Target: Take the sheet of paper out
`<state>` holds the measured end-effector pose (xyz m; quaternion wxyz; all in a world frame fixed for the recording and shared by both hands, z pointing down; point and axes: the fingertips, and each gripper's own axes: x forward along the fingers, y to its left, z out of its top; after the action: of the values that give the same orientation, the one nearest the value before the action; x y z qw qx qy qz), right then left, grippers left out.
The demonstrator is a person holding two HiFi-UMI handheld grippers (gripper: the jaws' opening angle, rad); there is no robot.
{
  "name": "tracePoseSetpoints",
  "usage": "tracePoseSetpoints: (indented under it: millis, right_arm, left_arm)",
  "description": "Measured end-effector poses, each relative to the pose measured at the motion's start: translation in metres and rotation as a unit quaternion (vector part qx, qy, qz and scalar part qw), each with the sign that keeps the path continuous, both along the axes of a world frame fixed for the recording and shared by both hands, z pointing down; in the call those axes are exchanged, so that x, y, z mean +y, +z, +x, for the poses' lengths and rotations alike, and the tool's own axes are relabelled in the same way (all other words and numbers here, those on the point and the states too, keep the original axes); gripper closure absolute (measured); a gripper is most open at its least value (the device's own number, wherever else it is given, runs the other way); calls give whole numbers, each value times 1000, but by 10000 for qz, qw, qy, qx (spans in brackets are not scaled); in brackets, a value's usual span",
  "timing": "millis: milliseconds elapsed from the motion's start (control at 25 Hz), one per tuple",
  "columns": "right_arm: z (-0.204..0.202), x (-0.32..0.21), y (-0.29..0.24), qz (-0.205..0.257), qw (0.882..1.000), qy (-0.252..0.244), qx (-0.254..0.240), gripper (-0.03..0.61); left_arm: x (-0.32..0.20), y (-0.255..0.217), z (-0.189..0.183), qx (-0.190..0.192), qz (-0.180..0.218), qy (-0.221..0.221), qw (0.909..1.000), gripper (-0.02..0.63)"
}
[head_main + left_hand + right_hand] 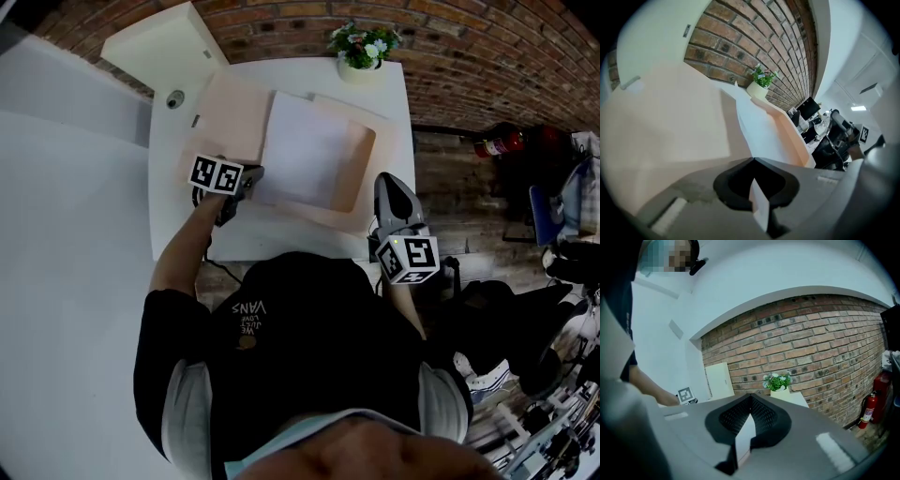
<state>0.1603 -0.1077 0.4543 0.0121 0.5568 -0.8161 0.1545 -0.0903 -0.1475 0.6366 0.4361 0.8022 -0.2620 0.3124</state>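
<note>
- Looking down in the head view: the sheet of paper [305, 155] lies flat, white and rectangular, inside an open peach folder [230, 112] on a white table [173, 211].
- The left gripper [251, 174] has its tips at the sheet's left edge, jaws together. The right gripper [385, 180] sits off the folder's right rim, clear of the sheet, with its jaws together too.
- The left tips are small and dark here, so contact with the paper cannot be judged. The person's dark shirt [309, 347] covers the table's near edge.
- A potted plant [361, 42] stands at the table's far edge against the brick wall [487, 56]. A red fire extinguisher [495, 142] lies in shadow to the right.
- Left gripper view: the grey jaws meet in a closed point. The sheet [761, 129] begins right at that point and runs ahead and to the right.
- Whether its edge is pinched between the tips cannot be told. The gripper's body cuts off the sheet's near corner.
- The folder's left flap [670, 122] looks smooth and matte. Its right side rises as a thin upright wall along the paper.
- Right gripper view: the jaws are closed tip to tip with nothing between them, and the pads are ribbed black.
- The gripper's broad grey body hides the table top below, folder and sheet included.
- Beyond it show the brick wall, the plant [777, 380], the extinguisher [867, 411] and the left gripper's marker cube [685, 394].
</note>
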Motion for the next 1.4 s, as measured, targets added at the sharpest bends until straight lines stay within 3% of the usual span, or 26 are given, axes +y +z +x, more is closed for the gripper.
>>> tracePoseSetpoints:
  millis: [400,1400]
  right_arm:
    - [-33,-11,14,-154,9995,-277,19,578]
    - [-84,-32,19,-117,9972,-721,156,578]
  left_arm:
    - [-1,-20,-20,-196,504,182,9984,614]
    - [8,-71,-48,140,1192,190,9926,614]
